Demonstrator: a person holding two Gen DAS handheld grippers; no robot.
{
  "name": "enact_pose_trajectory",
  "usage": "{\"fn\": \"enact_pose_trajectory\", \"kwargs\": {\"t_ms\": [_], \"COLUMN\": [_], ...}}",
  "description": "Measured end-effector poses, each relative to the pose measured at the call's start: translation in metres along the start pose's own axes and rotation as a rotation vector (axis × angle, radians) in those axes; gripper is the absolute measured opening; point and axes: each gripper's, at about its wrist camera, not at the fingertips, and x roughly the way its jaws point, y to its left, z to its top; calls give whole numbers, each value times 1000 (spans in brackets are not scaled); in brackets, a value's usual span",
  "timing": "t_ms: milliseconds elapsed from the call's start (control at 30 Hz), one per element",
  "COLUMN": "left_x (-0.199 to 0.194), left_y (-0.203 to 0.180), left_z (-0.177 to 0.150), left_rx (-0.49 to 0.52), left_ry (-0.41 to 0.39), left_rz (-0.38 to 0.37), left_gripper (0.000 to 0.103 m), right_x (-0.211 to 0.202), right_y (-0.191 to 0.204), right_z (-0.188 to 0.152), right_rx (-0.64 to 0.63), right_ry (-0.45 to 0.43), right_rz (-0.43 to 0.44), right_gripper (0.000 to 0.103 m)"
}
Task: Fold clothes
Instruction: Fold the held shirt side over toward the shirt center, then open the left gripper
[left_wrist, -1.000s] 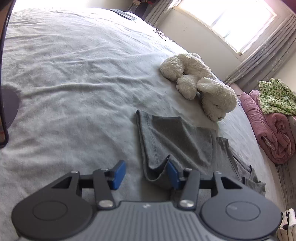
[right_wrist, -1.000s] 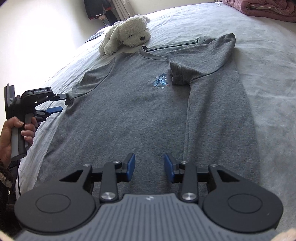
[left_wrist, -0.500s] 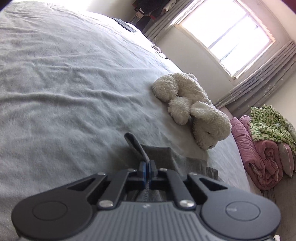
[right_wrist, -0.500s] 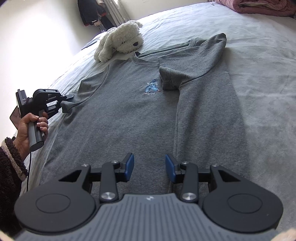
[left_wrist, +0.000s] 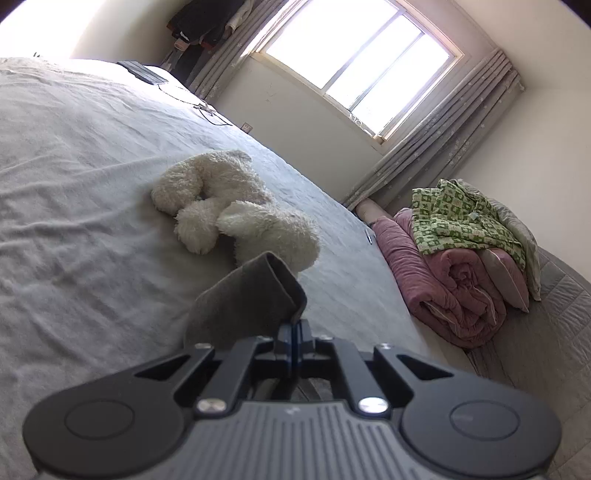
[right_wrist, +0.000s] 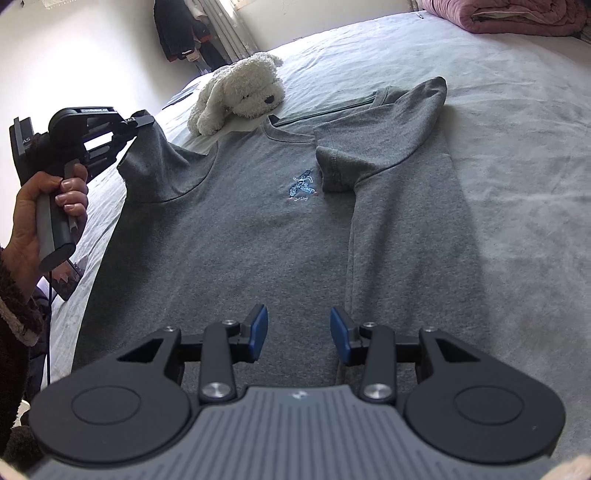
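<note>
a grey t-shirt (right_wrist: 236, 240) lies face up on the bed (right_wrist: 517, 155), spread across the pale grey cover with its collar toward a white stuffed dog (right_wrist: 240, 96) that lies just beyond the neckline. a small blue print (right_wrist: 303, 186) sits on the chest. the sleeve (right_wrist: 369, 155) on the right side of the view is folded inward over the body, its cuff resting just beside the print, and that side of the shirt is turned in along a straight fold. the left claw (right_wrist: 138, 123) is held by a hand (right_wrist: 40, 206) at the left edge of the right wrist view; it is clamped on the other sleeve (right_wrist: 159, 162) and holds it lifted off the bed, with the cloth rising in a peak from the shoulder to the fingers. in the left wrist view the same left claw (left_wrist: 293, 332) shows its blue pads pressed together on a grey flap of sleeve (left_wrist: 251, 295), which curls up in front of the stuffed dog (left_wrist: 236, 210). the right claw (right_wrist: 298, 334) hangs over the lower part of the shirt with its blue pads (right_wrist: 258, 332) apart and nothing between them. at the far side of the bed a rolled pink quilt (left_wrist: 450, 291) carries a green patterned garment (left_wrist: 465, 218) on top, under a window (left_wrist: 354, 55) with grey curtains (left_wrist: 436, 147). dark clothes (right_wrist: 181, 29) hang in the far corner.
</note>
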Motion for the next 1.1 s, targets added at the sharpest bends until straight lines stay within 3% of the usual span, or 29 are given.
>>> {"fn": "enact_pose_trajectory", "kwargs": {"t_ms": [333, 667, 1100], "left_x": [54, 71, 24], "left_y": [-40, -60, -27], "left_z": [-35, -51, -31], "left_rx": [63, 140, 132], "left_ry": [119, 235, 218], "left_rz": [24, -112, -41], "left_gripper": [2, 5, 13], "right_x": [-4, -5, 2], "right_y": [0, 2, 5], "right_z": [3, 2, 1], "right_rx": [5, 4, 3], "right_ry": [-13, -14, 2], "right_rz": [6, 14, 15], "right_gripper": [42, 42, 42]}}
